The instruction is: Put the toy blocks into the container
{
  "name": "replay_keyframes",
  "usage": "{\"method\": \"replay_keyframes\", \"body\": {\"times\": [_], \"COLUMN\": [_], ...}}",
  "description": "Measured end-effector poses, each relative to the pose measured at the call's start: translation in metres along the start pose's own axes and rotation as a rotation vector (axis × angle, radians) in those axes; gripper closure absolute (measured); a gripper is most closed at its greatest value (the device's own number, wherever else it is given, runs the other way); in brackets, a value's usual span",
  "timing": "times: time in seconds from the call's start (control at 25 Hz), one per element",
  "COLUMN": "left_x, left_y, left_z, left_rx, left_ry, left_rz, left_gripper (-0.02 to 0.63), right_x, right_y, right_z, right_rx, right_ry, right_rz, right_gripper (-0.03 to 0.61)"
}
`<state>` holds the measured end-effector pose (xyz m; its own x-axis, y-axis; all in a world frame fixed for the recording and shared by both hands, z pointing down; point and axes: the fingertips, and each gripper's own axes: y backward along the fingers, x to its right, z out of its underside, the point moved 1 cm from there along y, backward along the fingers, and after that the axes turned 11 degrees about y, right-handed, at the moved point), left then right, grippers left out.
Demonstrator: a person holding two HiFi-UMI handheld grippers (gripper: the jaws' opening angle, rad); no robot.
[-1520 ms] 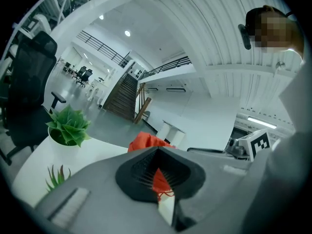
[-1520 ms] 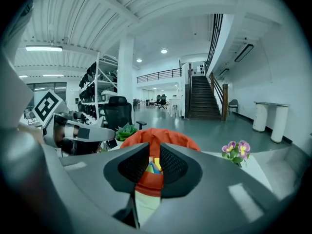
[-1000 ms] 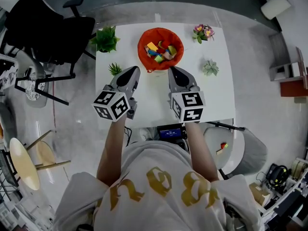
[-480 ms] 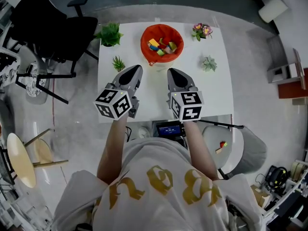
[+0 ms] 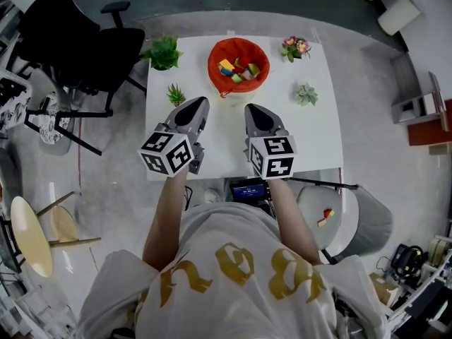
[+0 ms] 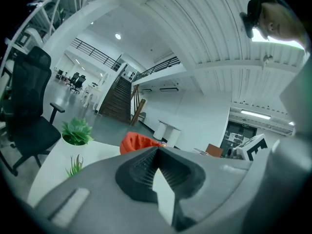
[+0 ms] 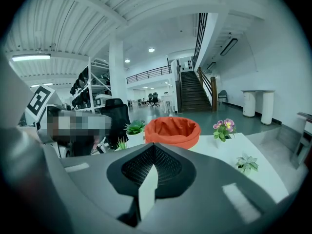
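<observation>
Directly below us, we hold the left tongs (image 5: 191, 110) and the right tongs (image 5: 255, 113) side by side over a white tabletop (image 5: 314, 136), both pointing away from us. Each pair is pressed together, with nothing between its tips. Beyond them, near the far edge, sits the orange container (image 5: 215, 68), soft-sided and open at the top. The toy blocks (image 5: 237, 68) lie inside it in a small heap of yellow, green, blue and red. Four small plants stand around it: a leafy green plant (image 5: 163, 51) at the far left corner, a spiky sprout (image 5: 175, 93) near our left tongs, pink flowers (image 5: 297, 46) at the far right, and a pale succulent (image 5: 306, 94) nearer to us. A black office chair (image 5: 78, 37) stands on the floor to the left.
</observation>
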<state>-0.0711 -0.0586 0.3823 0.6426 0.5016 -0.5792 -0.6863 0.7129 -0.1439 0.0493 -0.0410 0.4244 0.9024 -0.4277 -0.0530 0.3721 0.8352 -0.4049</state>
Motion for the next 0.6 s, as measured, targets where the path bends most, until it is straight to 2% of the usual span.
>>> {"method": "replay_keyframes", "body": {"times": [0.6], "left_x": [-0.0056], "left_y": [0.0032], "left_z": [-0.0031], "left_rx": [0.005], "left_ry": [0.01], "left_rz": [-0.002], "left_gripper": [0.612], "right_x": [-0.0026], "right_y": [-0.0033], "right_z": [-0.0034], "right_rx": [0.002], "right_ry": [0.006], "right_rz": [-0.001], "right_gripper": [0.561]}}
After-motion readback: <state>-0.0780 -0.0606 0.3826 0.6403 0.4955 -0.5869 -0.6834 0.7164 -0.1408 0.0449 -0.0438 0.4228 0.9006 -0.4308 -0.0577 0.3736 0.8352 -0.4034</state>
